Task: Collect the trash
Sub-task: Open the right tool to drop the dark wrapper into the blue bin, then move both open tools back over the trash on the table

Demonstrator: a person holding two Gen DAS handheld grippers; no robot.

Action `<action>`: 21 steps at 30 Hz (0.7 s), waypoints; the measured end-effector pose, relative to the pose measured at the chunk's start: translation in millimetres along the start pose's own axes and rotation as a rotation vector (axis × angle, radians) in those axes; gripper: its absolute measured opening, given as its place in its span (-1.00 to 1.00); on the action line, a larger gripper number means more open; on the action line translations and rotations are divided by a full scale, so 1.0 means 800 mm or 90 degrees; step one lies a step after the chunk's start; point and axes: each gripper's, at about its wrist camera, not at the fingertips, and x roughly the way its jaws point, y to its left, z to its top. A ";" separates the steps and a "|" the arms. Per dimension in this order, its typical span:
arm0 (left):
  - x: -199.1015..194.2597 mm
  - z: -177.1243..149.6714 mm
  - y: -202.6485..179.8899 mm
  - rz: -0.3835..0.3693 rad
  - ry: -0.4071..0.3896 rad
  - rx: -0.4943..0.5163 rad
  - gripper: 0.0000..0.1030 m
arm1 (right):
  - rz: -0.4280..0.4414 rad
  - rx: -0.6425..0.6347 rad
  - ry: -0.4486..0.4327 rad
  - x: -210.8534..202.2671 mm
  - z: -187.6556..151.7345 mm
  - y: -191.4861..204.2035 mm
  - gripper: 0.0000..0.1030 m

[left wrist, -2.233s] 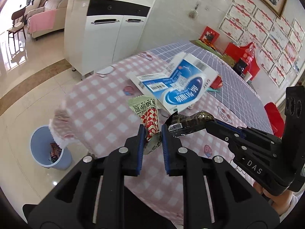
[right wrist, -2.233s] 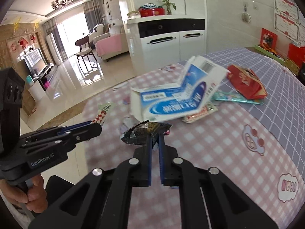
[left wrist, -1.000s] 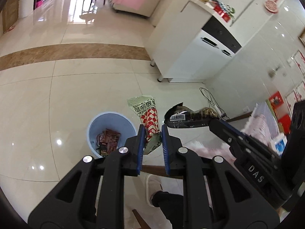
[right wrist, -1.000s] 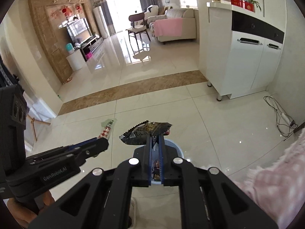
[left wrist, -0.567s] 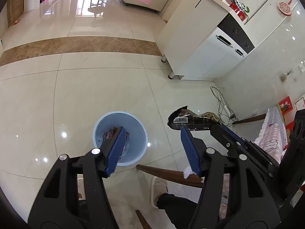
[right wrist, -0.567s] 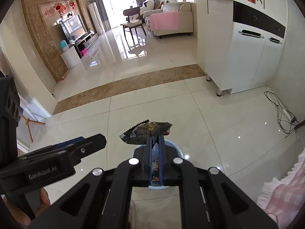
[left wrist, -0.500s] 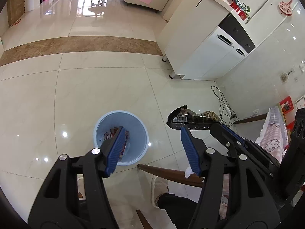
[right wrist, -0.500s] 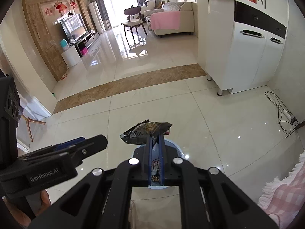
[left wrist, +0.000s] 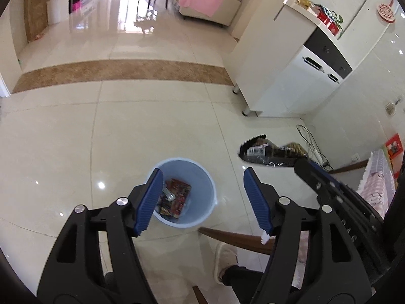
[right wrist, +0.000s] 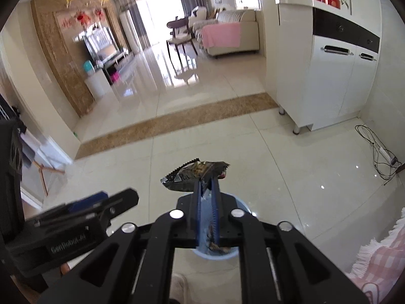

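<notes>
With the left gripper (left wrist: 202, 200) wide and empty over the bin (left wrist: 184, 192), the right gripper (right wrist: 207, 185), jaws just easing apart, barely pinches the light, crinkly, slippery wrapper (right wrist: 195, 174) by its edge above the bin.

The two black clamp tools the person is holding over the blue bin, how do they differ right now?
The left gripper stands wide open with nothing between its blue pads; the right gripper is nearly shut, its jaws just starting to part, with a dark snack wrapper still between its tips. The left's jaws have just widened further. Both hang over the blue bin, which already holds wrappers.
</notes>
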 end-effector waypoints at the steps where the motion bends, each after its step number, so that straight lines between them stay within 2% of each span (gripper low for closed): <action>1: -0.004 0.001 0.001 0.010 -0.008 0.003 0.31 | 0.008 0.010 -0.007 0.002 0.003 0.000 -0.55; 2: -0.007 0.002 0.000 0.015 -0.011 0.007 0.32 | 0.008 0.016 -0.005 0.005 0.005 -0.002 -0.44; 7: -0.024 0.003 -0.002 0.036 -0.029 0.024 0.35 | 0.010 0.019 0.003 0.001 0.007 0.000 -0.42; 11: -0.038 0.002 -0.010 0.030 -0.035 0.032 0.36 | 0.000 0.020 -0.005 -0.018 0.007 -0.004 -0.34; 21: -0.102 -0.012 -0.064 0.000 -0.074 0.078 0.41 | -0.025 0.018 -0.045 -0.109 -0.003 -0.019 -0.26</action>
